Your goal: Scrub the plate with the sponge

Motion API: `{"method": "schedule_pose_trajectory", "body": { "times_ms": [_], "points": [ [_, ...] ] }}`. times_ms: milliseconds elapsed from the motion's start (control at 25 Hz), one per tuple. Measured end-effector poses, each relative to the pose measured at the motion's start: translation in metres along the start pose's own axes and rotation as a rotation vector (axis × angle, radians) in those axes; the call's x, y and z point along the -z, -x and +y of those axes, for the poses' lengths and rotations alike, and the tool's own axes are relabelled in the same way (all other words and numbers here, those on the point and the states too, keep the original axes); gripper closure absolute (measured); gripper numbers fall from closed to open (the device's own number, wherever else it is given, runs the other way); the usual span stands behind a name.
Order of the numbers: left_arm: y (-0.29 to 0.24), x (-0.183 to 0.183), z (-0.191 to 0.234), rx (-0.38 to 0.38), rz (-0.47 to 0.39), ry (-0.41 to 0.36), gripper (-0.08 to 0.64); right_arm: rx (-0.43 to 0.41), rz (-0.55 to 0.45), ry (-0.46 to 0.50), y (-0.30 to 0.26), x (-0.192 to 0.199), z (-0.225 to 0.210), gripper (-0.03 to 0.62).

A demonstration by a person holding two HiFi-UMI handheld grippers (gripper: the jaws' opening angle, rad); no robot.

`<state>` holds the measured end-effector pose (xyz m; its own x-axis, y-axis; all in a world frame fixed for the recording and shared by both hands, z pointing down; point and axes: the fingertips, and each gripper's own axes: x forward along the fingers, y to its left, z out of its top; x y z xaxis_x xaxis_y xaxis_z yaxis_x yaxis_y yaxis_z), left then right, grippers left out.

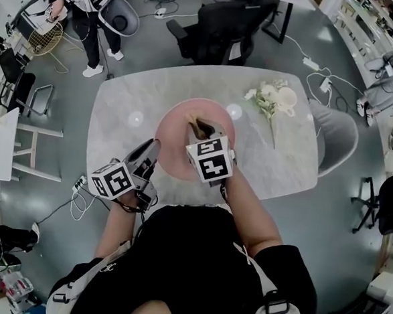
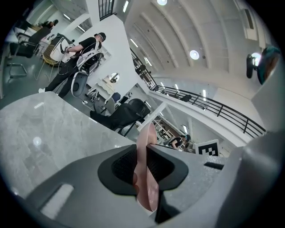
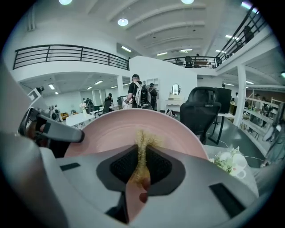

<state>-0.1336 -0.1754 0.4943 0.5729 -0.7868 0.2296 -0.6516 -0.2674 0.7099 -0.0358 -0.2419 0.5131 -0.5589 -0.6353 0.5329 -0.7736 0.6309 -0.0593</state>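
The left tongs (image 1: 154, 149) were clamped on the rim of the pink plate (image 1: 174, 135); the right tongs (image 1: 202, 128) were closed on the yellowish sponge (image 3: 142, 149) at the plate's face, over the tabletop (image 1: 123, 107)

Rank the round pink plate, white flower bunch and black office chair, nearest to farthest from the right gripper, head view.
1. Round pink plate, right at the right gripper.
2. White flower bunch, on the grey marble table to its right.
3. Black office chair, beyond the table's far edge.

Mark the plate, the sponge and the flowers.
plate (image 1: 174, 138): head view, bare pink surface left of centre.
sponge (image 3: 142, 149): right gripper view, upright yellow fibrous edge.
flowers (image 1: 264, 96): head view, white blooms.
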Motion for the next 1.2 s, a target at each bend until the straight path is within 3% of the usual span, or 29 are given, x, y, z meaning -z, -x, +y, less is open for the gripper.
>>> {"method": "schedule_pose_trajectory", "body": {
  "times_ms": [360,560,760,1040,1200],
  "points": [
    [0.005,-0.01,0.013,-0.023,-0.041,0.062,0.495,0.112,0.073,-0.006,0.001,0.029,-0.035,0.537],
    [0.001,-0.011,0.015,-0.036,-0.04,0.072,0.494,0.08,0.114,0.005,-0.003,0.053,-0.024,0.537],
    [-0.003,-0.008,0.018,-0.046,-0.026,0.061,0.494,-0.003,0.149,0.046,-0.005,0.068,0.014,0.537],
    [-0.011,0.001,0.006,-0.024,0.026,-0.02,0.494,-0.067,0.111,0.088,-0.007,0.049,0.037,0.537],
    [-0.011,0.004,0.003,-0.003,0.034,0.005,0.494,-0.047,0.077,0.054,-0.004,0.035,0.025,0.537]
  ]
}}
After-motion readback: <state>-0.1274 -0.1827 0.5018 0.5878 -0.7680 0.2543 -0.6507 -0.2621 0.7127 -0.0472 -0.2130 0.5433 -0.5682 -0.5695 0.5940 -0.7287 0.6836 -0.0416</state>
